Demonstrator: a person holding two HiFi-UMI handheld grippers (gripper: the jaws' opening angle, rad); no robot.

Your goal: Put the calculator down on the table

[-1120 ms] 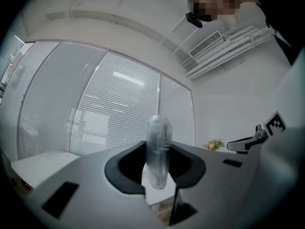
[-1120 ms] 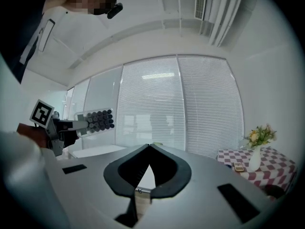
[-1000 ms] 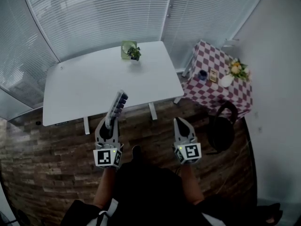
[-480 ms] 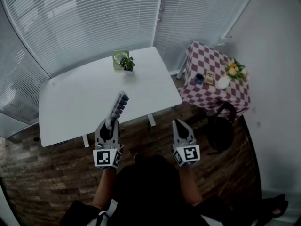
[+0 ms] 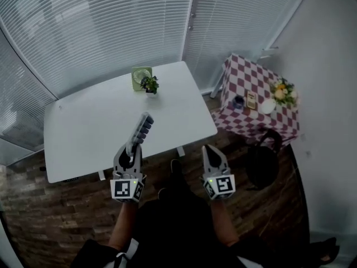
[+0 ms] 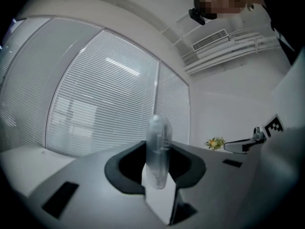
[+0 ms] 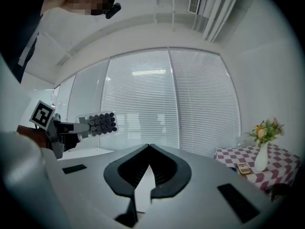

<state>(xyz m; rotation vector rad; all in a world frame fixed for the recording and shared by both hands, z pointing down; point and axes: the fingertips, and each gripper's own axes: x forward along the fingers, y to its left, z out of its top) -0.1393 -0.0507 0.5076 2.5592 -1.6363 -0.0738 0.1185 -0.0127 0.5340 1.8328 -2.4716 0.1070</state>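
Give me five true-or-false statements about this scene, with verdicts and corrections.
1. The left gripper is shut on the clear-cased calculator with dark keys. True.
2. That calculator lies on the white table. False: the jaws hold it in the air.
3. The right gripper holds a cup. False: its jaws are together, empty.
4. A small green potted plant stands on the white table. True.
5. The white vase of flowers stands there too. False: it stands on the red-and-white checked table.

**What is there, by number**

There are two hand-held grippers: the left hand-held gripper [image 5: 133, 149] and the right hand-held gripper [image 5: 207, 149]. One calculator [image 5: 140, 130]. Two benches: a white bench [image 5: 89, 127] and a checked-cloth bench [image 5: 241, 71]. One potted plant [image 5: 149, 84], one vase of flowers [image 5: 269, 107], one dark mug [image 5: 239, 101].
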